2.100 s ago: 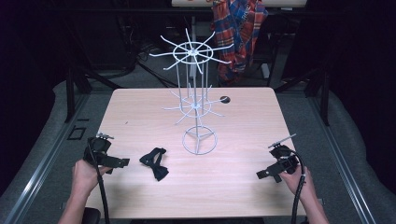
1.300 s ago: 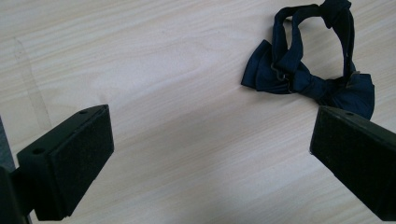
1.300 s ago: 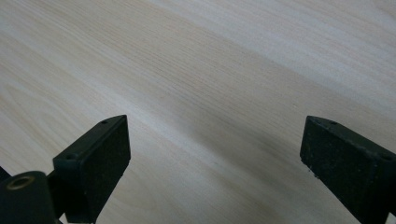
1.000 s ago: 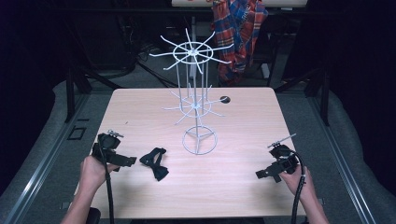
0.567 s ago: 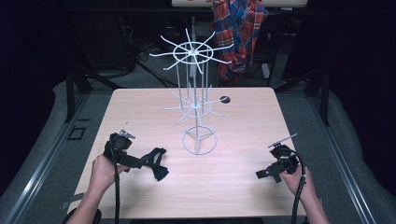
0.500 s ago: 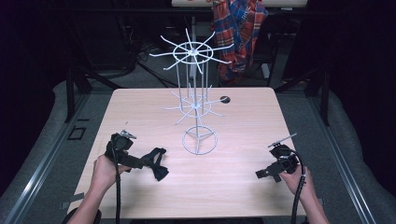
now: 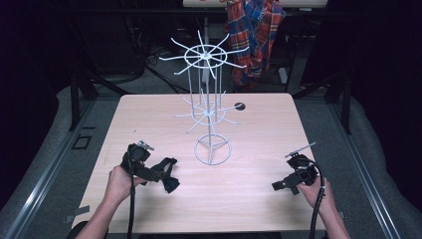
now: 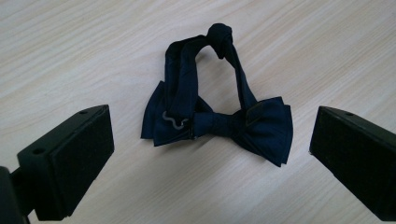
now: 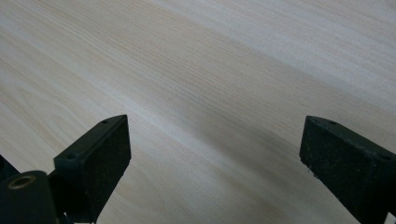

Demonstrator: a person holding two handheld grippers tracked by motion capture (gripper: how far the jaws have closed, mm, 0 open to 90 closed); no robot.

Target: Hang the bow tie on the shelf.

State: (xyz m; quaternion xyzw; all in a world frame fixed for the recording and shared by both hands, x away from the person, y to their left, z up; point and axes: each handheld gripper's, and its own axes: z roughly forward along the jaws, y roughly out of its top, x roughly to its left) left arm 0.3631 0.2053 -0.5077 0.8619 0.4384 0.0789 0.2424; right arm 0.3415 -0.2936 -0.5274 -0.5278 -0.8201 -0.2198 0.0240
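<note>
While the person's forearms reach in from the bottom edge, the left gripper [image 7: 158,174] sits at lower left of the frame, jaws spread wide either side of a dark bow tie [image 8: 219,116] lying flat on the wooden table [image 7: 259,124]. At centre stands a white wire rack [image 7: 209,99]. At lower right, the right gripper [image 7: 279,185] hovers over bare wood, jaws wide.

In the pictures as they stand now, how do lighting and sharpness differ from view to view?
High view: table lit, surroundings almost black. Left gripper view: bow tie sharp, soft shadow beneath. Right gripper view: wood grain blurs toward the top.
</note>
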